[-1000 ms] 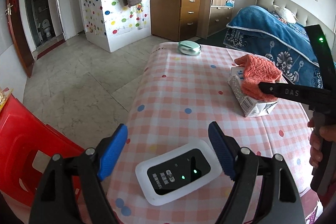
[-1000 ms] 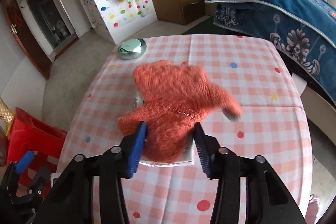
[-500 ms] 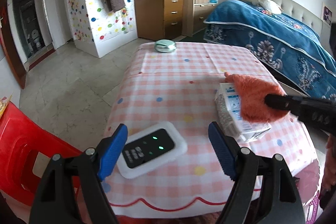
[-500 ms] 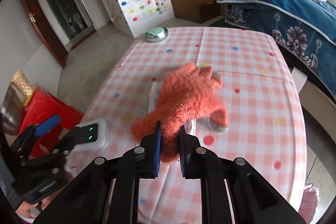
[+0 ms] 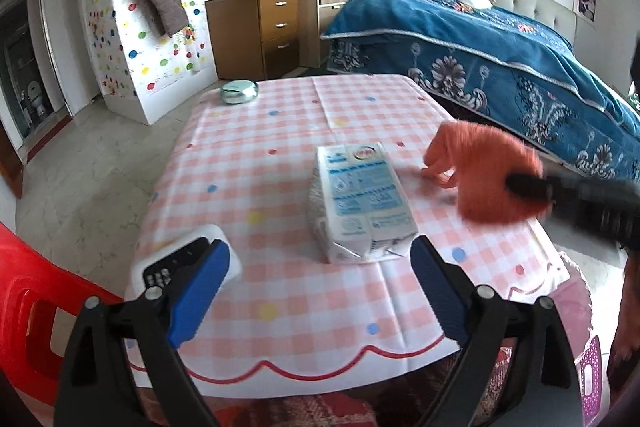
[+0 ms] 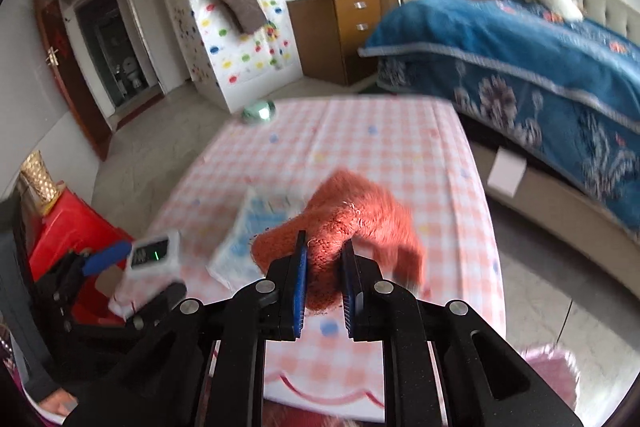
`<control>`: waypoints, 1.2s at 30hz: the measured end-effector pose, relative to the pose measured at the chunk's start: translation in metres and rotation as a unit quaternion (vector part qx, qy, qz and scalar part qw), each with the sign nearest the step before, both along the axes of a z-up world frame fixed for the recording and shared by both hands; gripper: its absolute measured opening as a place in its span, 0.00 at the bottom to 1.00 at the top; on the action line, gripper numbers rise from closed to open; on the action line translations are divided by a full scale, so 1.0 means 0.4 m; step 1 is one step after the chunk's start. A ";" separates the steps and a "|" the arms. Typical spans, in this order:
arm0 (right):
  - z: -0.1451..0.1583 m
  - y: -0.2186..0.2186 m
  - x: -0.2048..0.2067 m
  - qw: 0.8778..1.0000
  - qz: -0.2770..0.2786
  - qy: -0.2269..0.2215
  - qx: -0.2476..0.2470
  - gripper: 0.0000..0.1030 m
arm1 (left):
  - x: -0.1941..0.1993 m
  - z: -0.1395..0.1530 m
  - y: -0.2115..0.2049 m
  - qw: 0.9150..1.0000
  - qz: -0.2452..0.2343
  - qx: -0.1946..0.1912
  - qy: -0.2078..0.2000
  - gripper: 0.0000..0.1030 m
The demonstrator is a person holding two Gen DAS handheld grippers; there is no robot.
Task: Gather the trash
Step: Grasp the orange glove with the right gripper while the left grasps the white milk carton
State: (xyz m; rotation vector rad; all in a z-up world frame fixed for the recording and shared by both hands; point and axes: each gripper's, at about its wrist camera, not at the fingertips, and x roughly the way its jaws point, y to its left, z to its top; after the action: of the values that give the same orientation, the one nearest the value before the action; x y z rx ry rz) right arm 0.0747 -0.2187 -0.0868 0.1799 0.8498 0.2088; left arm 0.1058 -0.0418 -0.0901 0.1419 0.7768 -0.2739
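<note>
My right gripper (image 6: 323,269) is clamped on the fuzzy orange glove (image 6: 360,223), holding it just above the checked tablecloth (image 5: 280,155), beside the milk carton (image 5: 358,199). My left gripper (image 5: 320,275) has its jaws wide, just opened further, nothing between the pads; carton lies flat ahead of them, white device (image 5: 168,263) by the left finger.

You face a bedroom: a bed (image 5: 500,39) with blue cover beyond the table's (image 5: 280,155) far right corner, a wooden drawer chest (image 5: 260,31), pale marble floor (image 5: 88,163).
</note>
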 end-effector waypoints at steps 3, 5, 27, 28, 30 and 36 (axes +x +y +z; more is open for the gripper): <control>-0.075 -0.025 -0.018 0.999 0.003 0.047 0.003 0.16 | 0.001 -0.012 -0.022 1.000 -0.005 -0.001 0.007 0.86; -0.105 -0.040 -0.017 0.998 -0.005 0.065 -0.005 0.17 | 0.002 -0.021 -0.036 1.000 -0.006 0.001 0.009 0.86; -0.093 -0.123 -0.007 0.998 -0.059 0.018 0.002 0.53 | 0.111 -0.105 -0.123 0.998 0.016 0.026 0.052 0.72; -0.090 -0.119 0.002 0.998 -0.059 0.018 0.003 0.53 | 0.110 -0.105 -0.119 0.998 0.016 0.022 0.053 0.72; -0.088 -0.121 0.019 0.998 -0.058 0.015 0.004 0.53 | 0.104 -0.100 -0.109 0.998 0.017 0.013 0.052 0.71; -0.093 -0.111 0.044 0.998 -0.058 0.009 0.001 0.63 | 0.062 -0.068 -0.083 1.000 0.005 -0.001 0.030 0.71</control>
State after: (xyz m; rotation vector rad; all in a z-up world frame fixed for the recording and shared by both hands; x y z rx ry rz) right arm 0.0922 -0.2632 -0.1241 0.2331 0.8543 0.1008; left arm 0.1307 -0.0752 -0.1174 0.1286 0.8359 -0.2711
